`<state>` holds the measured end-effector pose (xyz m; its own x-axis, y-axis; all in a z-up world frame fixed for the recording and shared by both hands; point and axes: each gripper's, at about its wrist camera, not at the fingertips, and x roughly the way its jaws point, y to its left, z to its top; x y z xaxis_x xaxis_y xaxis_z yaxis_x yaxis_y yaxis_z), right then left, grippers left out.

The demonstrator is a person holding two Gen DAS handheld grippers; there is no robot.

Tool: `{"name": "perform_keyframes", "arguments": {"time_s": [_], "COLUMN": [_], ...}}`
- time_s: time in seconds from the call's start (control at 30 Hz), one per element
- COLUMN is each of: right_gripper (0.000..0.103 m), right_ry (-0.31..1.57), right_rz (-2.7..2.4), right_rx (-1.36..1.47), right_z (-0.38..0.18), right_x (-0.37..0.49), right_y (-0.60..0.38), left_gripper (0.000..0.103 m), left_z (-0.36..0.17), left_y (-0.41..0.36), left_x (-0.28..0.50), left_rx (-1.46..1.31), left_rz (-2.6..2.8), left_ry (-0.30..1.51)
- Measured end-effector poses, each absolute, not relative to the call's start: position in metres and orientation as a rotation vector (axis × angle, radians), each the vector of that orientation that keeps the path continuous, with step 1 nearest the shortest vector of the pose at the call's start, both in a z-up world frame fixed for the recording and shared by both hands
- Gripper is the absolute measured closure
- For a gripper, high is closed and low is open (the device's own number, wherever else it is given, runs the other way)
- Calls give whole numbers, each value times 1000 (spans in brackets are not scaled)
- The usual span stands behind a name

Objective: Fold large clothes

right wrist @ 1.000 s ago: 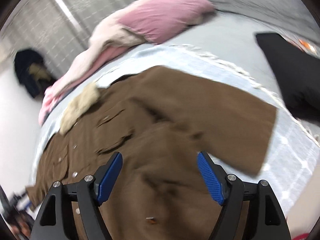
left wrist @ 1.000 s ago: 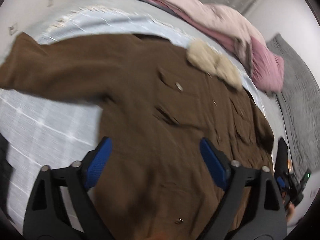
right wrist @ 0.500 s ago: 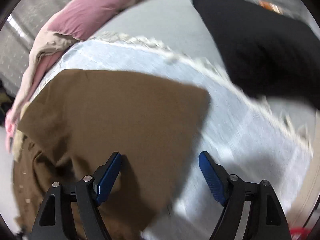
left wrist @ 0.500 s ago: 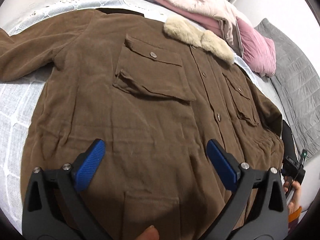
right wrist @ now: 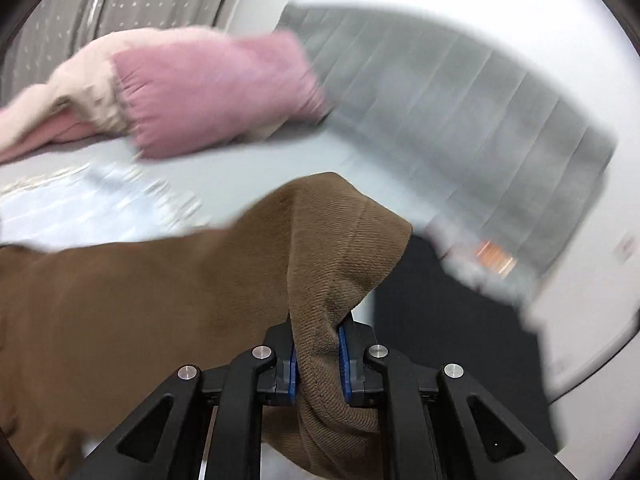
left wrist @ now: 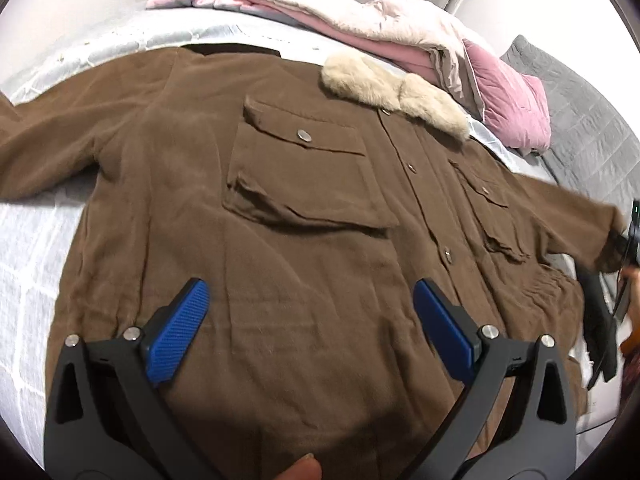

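A brown jacket [left wrist: 300, 208] with a beige fur collar [left wrist: 392, 92] lies front up on the bed, buttoned, both chest pockets showing. My left gripper [left wrist: 308, 286] hangs open above its lower front, with nothing between the blue pads. At the far right its sleeve [left wrist: 572, 216] is drawn out sideways and lifted. In the right wrist view my right gripper [right wrist: 316, 360] is closing on that sleeve's cuff [right wrist: 320, 248]. The bunched cloth fills the narrow gap and both pads press on it.
A pink and cream quilt pile [left wrist: 400, 28] lies behind the collar. A grey quilted blanket [left wrist: 580, 112] sits at the back right. The light checked sheet [left wrist: 28, 260] shows left of the jacket. Black cloth [right wrist: 440, 300] lies under the lifted cuff.
The right gripper swung out to the sleeve's end and closed on the cuff, lifting it. The left gripper sank closer to the jacket, then held still, staying open.
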<state>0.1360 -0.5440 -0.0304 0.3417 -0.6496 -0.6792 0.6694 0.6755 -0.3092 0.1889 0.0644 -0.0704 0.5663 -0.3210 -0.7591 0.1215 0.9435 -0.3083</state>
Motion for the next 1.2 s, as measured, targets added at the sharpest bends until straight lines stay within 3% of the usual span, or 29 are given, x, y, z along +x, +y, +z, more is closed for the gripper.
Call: {"name": "perform_keyframes", "arguments": {"time_s": [0.2, 0.37, 0.5, 0.73, 0.9, 1.2], "right_gripper": [88, 77, 43, 35, 30, 28], "right_ry": [977, 1147, 1092, 990, 960, 1035], "right_rz": [-937, -975, -976, -550, -242, 105], "right_rx": [-158, -263, -216, 183, 252, 323], "right_z": [-90, -144, -116, -27, 12, 0], "right_x": [196, 217, 194, 120, 52, -48], "right_y": [-578, -579, -577, -550, -504, -432], "left_gripper": [2, 2, 2, 2, 2, 2], "left_z": [-83, -83, -79, -48, -16, -8], "left_y": [60, 57, 54, 76, 111, 169], "left_x": [196, 197, 197, 177, 139, 57], "left_rx": [-140, -82, -64, -162, -222, -260], "left_rz": [-233, -224, -214, -209, -217, -264], "left_ry": [922, 923, 936, 944, 958, 1066]}}
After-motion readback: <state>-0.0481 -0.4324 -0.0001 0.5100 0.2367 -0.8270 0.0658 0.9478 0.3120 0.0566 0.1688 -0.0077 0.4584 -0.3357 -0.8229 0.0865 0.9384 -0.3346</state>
